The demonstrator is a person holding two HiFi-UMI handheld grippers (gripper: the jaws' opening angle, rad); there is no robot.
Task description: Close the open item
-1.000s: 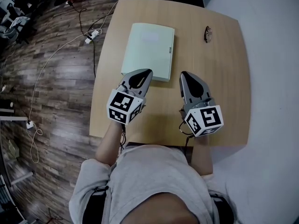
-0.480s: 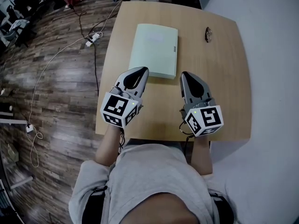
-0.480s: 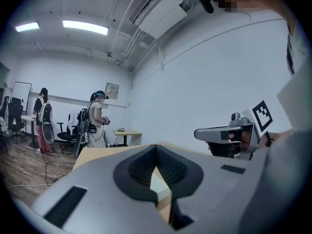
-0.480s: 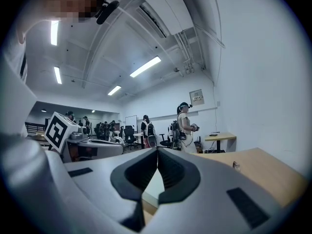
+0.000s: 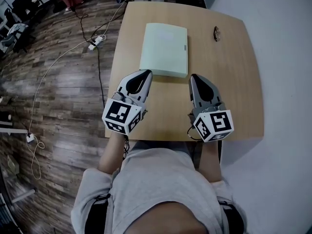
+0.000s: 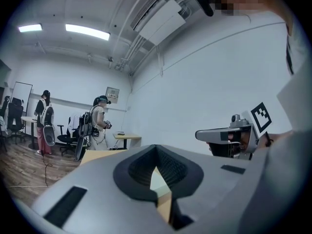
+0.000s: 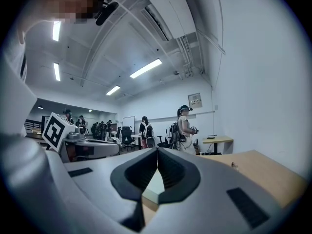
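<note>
A pale green folder [image 5: 165, 50] lies flat and closed on the wooden table [image 5: 234, 87], towards its far left. My left gripper [image 5: 145, 73] hovers just short of the folder's near left corner, jaws shut and empty. My right gripper [image 5: 194, 77] is level with it, off the folder's near right corner, also shut with nothing in it. In the left gripper view the left gripper [image 6: 156, 150] has its pads together, and a sliver of the folder [image 6: 159, 182] shows below them. The right gripper [image 7: 157, 152] looks the same in its own view, with the folder [image 7: 153, 185] beyond.
A small dark object [image 5: 216, 33] lies near the table's far right. Cables and a power strip [image 5: 94, 41] trail over the wood floor to the left. Several people [image 7: 184, 128] stand by desks and chairs further back in the room.
Both grippers have drawn back from the folder towards the near edge. The left one, which overlapped the folder's near left corner, now stands apart from it. The folder has not moved.
</note>
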